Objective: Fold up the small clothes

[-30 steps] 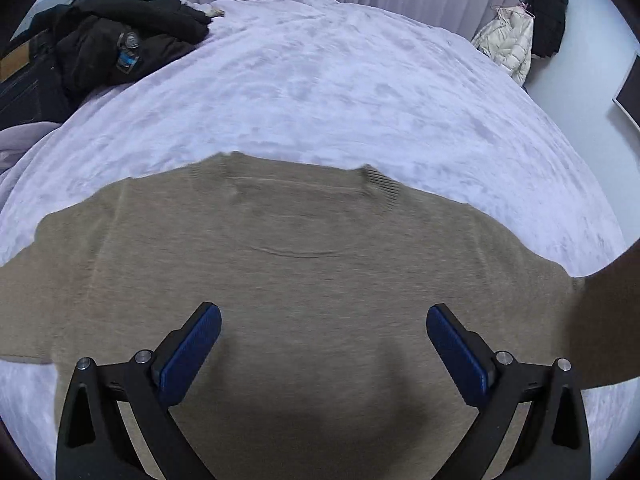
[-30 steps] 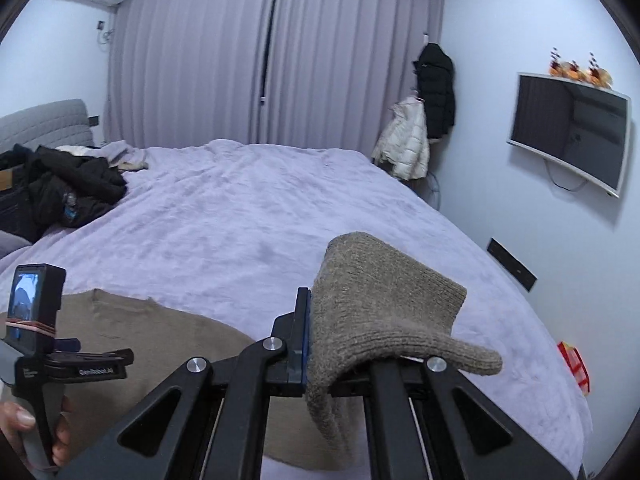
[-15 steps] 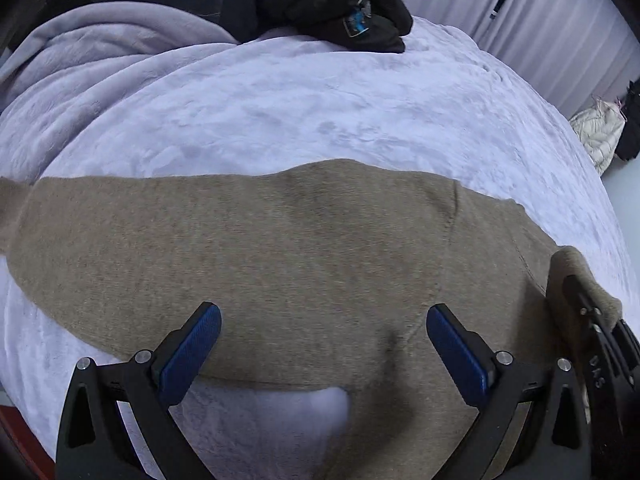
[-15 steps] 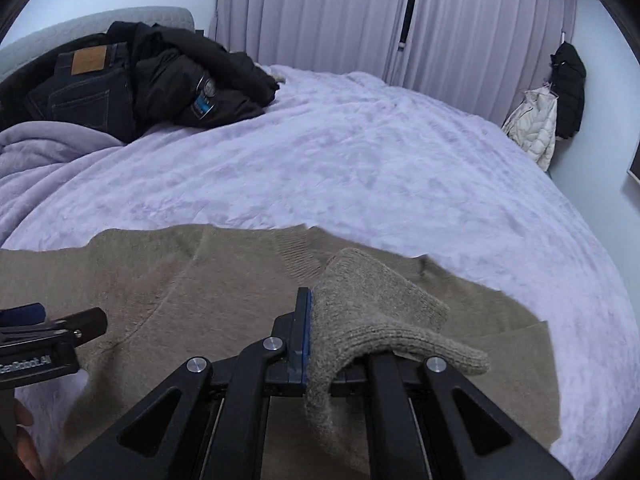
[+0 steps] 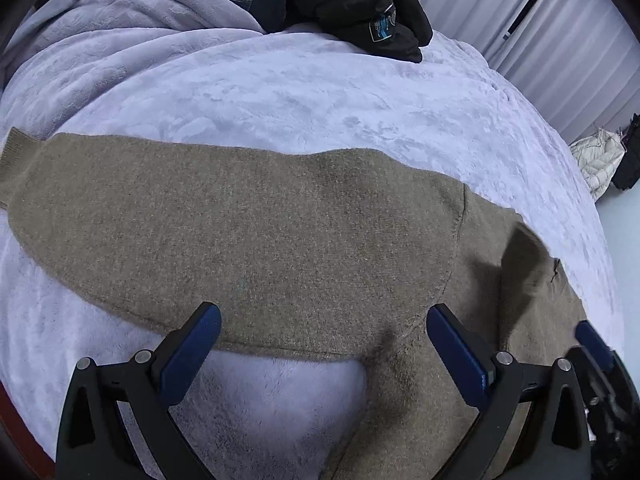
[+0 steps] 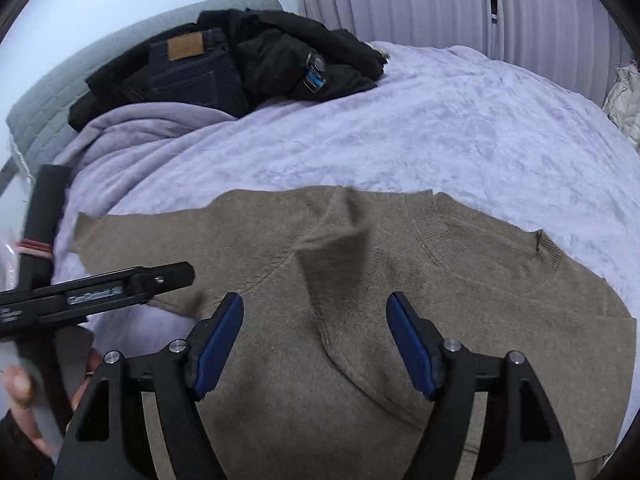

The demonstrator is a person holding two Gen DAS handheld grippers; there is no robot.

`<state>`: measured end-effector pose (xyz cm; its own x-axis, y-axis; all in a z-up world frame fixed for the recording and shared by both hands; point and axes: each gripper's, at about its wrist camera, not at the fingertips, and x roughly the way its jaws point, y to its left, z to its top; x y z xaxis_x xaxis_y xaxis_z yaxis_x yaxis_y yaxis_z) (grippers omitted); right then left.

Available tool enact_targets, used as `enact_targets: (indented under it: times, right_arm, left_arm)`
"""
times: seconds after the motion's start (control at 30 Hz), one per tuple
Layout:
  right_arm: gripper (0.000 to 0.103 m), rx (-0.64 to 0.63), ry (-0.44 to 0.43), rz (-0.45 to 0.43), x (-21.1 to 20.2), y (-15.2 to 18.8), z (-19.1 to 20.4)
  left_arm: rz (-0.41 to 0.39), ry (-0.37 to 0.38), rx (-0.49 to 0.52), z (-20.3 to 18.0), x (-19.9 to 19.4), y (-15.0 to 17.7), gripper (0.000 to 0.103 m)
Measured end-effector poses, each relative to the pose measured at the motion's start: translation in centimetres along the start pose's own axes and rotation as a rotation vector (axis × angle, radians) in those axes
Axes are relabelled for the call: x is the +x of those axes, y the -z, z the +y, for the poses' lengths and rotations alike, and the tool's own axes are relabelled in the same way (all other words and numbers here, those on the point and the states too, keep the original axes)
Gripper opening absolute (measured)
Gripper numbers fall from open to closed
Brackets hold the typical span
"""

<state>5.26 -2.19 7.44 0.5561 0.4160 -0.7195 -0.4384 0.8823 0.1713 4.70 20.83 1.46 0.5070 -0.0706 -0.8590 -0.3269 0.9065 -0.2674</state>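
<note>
A tan knitted sweater (image 5: 280, 232) lies flat on the lilac bed cover, also in the right wrist view (image 6: 460, 320), its ribbed collar (image 6: 480, 240) toward the far side. Its left sleeve (image 5: 120, 200) stretches out to the left. The other sleeve's cuff (image 6: 340, 240) is blurred, dropping onto the sweater's chest, and shows blurred in the left wrist view (image 5: 520, 264). My right gripper (image 6: 316, 340) is open and empty just above the chest. My left gripper (image 5: 324, 344) is open and empty above the left armpit, and its side shows in the right wrist view (image 6: 120, 284).
A pile of dark jackets (image 6: 300, 60) and jeans (image 6: 192, 72) lies on a lilac blanket (image 6: 140, 140) at the bed's head. Grey curtains (image 6: 420, 0) hang behind. A white coat (image 5: 600, 160) hangs at the far right. The lilac bed cover (image 5: 320, 92) stretches beyond the sweater.
My right gripper carried the sleeve cuff over the sweater's body, then opened and let it go; the cuff is falling. My left gripper swung left over the outstretched sleeve, staying open.
</note>
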Motion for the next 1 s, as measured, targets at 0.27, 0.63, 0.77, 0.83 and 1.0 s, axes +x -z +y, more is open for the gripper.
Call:
enact_targets:
  times: [0.27,0.63,0.77,0.83,1.0]
  right_arm:
    - [0.079,0.252,0.451,0.023,-4.8,4.6,-13.6]
    - [0.088,0.294,0.489,0.031,-1.9,9.0,-16.3]
    - [0.089,0.298,0.479,0.012,-2.1,9.3,-16.4]
    - [0.09,0.292,0.486,0.011,-2.1,9.3,-16.4]
    - [0.091,0.289,0.499,0.059,-2.2,8.4,-16.3]
  left_arm:
    - [0.029,0.099,0.247,-11.9,0.3,3.2,0.103]
    - [0.067,0.002,0.426,-19.1,6.6,4.1,0.103]
    - [0.018,-0.028,0.436,-16.8,5.2,4.5,0.103]
    - [0.008,-0.051,0.448,-16.5,4.5,4.9,0.103]
    - [-0.055,-0.021,0.409,-17.8,1.9,4.7,0.103]
